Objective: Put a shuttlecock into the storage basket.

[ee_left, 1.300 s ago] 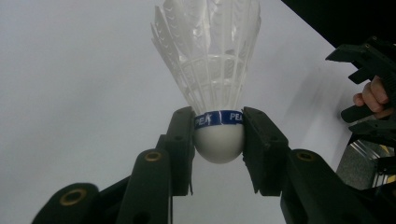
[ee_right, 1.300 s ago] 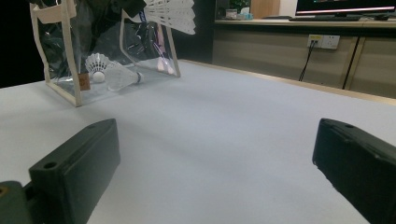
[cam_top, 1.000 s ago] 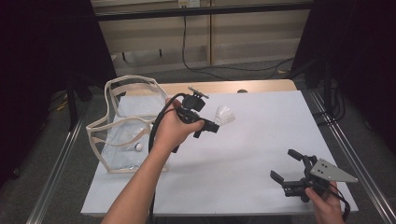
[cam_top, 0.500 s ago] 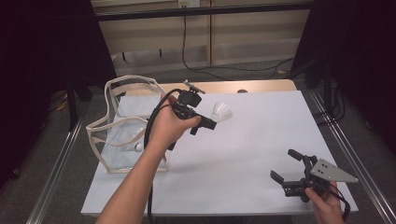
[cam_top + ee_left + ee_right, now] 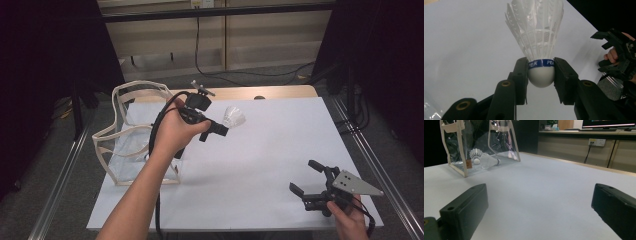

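Left tongs (image 5: pixel 541 75) pinch a white feather shuttlecock (image 5: pixel 537 37) by its cork base, one pad on each side just below the blue band. Held clear above the white tabletop (image 5: pixel 260 165), toward the far middle. Clear plastic bag (image 5: pixel 135 135) with cream trim stands at the left edge; inside it lie at least one more shuttlecock (image 5: pixel 476 155) and possibly a second, hard to tell through the glare. Right tongs (image 5: pixel 312 182) spread wide, holding nothing, low at the near right.

Likely step: carry it to the bag. Keep the grip on the cork, not the feathers; come over the bag's mouth from above, clear of the strap, lower, then release.
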A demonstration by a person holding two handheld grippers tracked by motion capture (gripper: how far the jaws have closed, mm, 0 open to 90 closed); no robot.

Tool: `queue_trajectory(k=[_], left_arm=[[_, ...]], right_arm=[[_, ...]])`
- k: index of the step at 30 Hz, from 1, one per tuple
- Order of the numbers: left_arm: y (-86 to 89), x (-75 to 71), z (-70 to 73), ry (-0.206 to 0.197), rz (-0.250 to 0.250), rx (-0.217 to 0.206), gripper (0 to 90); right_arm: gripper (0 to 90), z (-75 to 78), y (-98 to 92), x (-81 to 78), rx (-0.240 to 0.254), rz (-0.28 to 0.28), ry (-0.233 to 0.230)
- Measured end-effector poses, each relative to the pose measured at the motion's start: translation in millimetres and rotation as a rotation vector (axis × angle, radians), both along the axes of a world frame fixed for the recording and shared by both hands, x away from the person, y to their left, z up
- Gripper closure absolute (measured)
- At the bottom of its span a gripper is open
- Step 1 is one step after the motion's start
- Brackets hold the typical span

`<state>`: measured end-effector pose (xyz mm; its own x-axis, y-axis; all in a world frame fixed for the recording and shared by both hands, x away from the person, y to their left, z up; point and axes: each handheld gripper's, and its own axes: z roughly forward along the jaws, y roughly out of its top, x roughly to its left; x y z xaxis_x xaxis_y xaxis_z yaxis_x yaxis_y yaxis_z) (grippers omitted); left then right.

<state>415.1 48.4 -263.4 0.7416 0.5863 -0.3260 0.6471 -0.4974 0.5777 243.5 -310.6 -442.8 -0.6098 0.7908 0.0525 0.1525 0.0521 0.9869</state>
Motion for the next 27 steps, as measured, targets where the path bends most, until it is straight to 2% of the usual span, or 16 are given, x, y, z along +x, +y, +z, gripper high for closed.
queue_trajectory(k=[12,27], left_arm=[[9.7,-0.6,11.6,-0.001,0.027,0.0,65.1],[27.6,1.9,27.5,-0.007,0.056,0.021,65.1]], right_arm=[[0.4,0.0,0.0,-0.1,0.0,0.001,0.0],[0.4,-0.1,0.5,-0.2,-0.004,0.0,0.001]])
